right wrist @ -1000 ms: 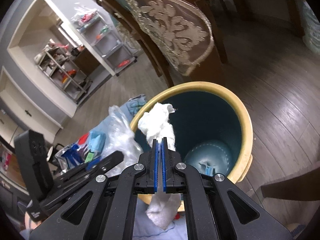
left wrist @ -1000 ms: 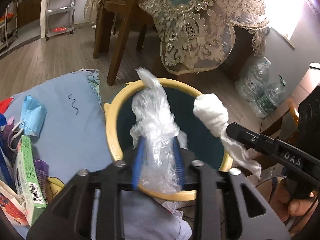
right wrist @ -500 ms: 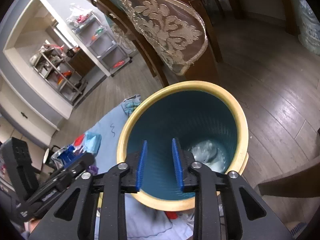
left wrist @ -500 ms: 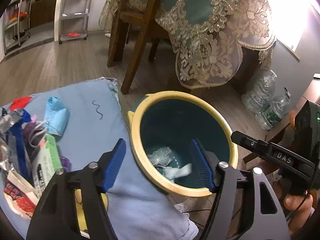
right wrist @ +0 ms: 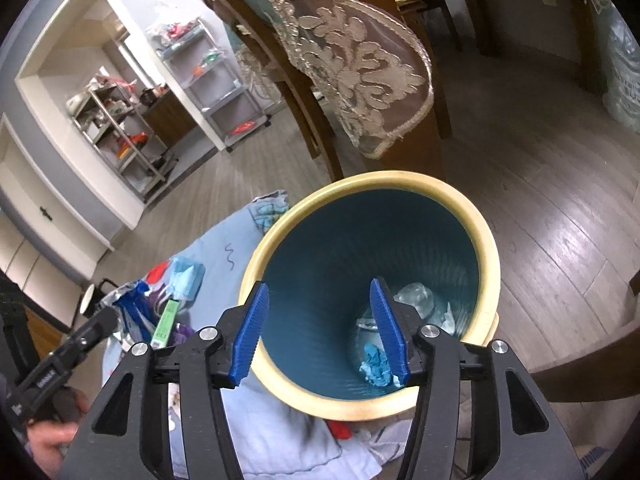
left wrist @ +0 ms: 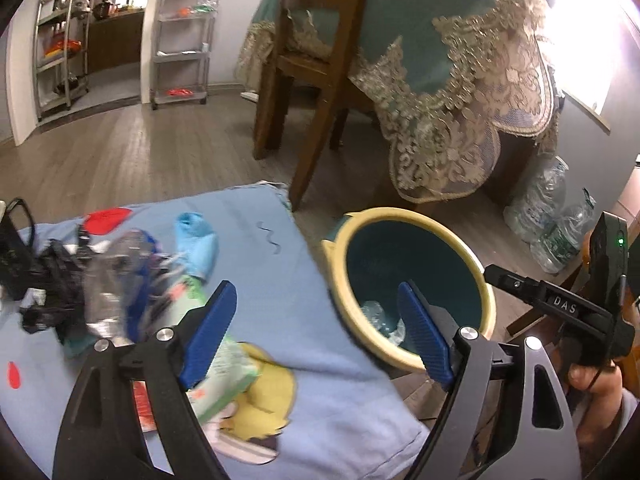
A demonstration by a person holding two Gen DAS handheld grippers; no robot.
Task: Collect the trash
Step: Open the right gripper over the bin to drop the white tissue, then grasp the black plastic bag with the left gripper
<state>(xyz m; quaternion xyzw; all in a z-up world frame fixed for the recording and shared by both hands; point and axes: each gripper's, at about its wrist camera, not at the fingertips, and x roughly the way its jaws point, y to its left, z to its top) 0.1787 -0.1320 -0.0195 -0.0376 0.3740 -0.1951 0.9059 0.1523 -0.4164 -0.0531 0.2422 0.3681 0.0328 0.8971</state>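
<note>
Two grippers in view, both empty. Left gripper (left wrist: 316,332): jaws wide and opening, nothing between them; one blue pad over the blue cloth (left wrist: 288,280), the other over the bin (left wrist: 408,360) rim. Right gripper (right wrist: 322,330): jaws about half apart and opening, nothing between them; held above the bin (right wrist: 490,264) mouth, pointing down into it.

Bin: teal inside, cream rim, standing on the wood floor (left wrist: 132,156) just beside the edge of the cloth. At its bottom, seen from the right wrist: clear crumpled plastic (right wrist: 416,296), a white wad (right wrist: 446,320), a blue scrap (right wrist: 374,364).

Trash not yet collected lies in a pile (left wrist: 100,280) on the cloth, left of the bin and apart from it: crinkled clear plastic, a light blue mask (left wrist: 198,246), a green carton (left wrist: 224,372) partly under the left gripper's pad, dark and blue wrappers. The pile is motion-blurred in the left wrist view; single items are hard to tell there. The right wrist view shows the same pile, with the green carton (right wrist: 166,322) on edge.

Beyond the bin: a chair (left wrist: 312,80), a lace-edged tablecloth (left wrist: 448,92), clear water bottles (left wrist: 548,224) against the wall. A hand (left wrist: 600,380) grips the right tool's handle at the frame's right edge.
</note>
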